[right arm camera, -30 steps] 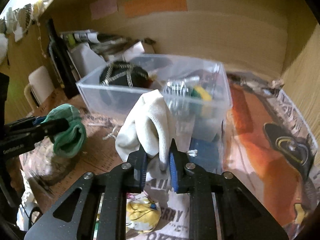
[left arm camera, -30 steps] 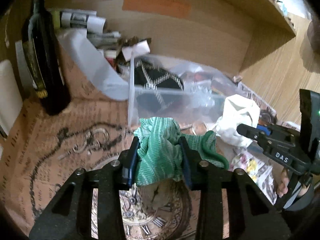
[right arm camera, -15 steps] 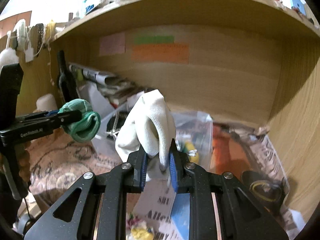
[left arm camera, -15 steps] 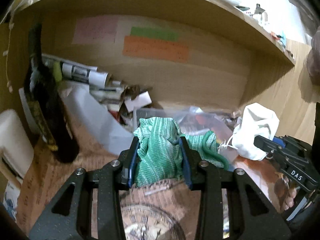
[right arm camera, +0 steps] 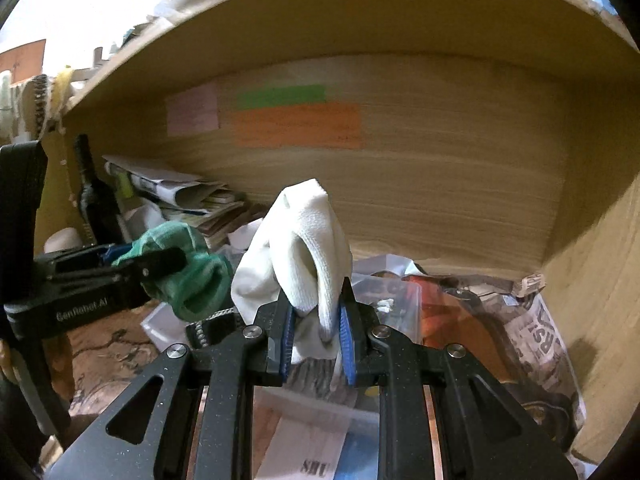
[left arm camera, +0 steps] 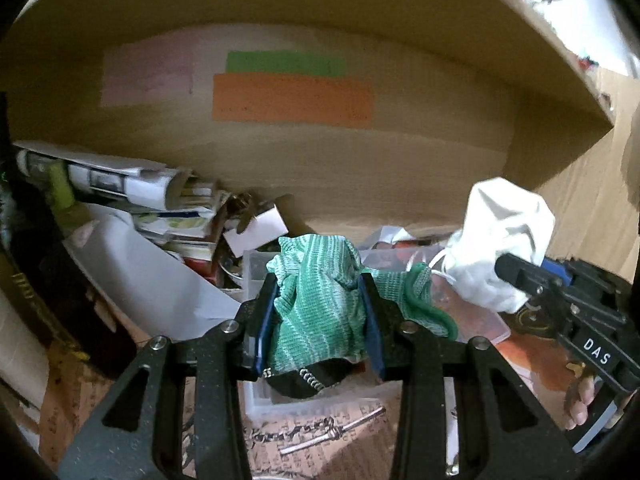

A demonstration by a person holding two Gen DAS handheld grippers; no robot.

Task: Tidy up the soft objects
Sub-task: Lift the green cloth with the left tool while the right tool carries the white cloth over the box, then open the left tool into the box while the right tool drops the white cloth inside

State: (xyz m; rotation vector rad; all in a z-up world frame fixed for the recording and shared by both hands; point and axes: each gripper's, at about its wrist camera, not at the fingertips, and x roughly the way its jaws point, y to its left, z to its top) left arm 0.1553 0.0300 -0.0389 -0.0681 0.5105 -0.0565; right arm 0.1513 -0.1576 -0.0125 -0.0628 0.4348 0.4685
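Note:
My left gripper point(left arm camera: 318, 300) is shut on a green knitted sock point(left arm camera: 316, 300), held up in the air above a clear plastic bin point(left arm camera: 476, 316). The same sock point(right arm camera: 188, 276) and left gripper point(right arm camera: 160, 260) show at the left of the right wrist view. My right gripper point(right arm camera: 316, 312) is shut on a white sock point(right arm camera: 308, 240), also raised over the bin point(right arm camera: 396, 288). In the left wrist view the white sock point(left arm camera: 500, 240) hangs at the right in the right gripper point(left arm camera: 516, 272). A black item with a chain point(left arm camera: 304, 380) lies in the bin below.
A wooden shelf alcove with back wall point(left arm camera: 400, 160) carries pink, green and orange paper notes point(left arm camera: 292, 96). A dark bottle point(right arm camera: 96, 196), rolled papers and magazines point(left arm camera: 120, 188) crowd the left. Printed newspaper point(right arm camera: 536, 340) covers the shelf floor. A metal chain point(left arm camera: 320, 436) lies in front.
Both grippers have lifted their socks up and forward, from low in front of the bin to over it; the view now points at the back wall.

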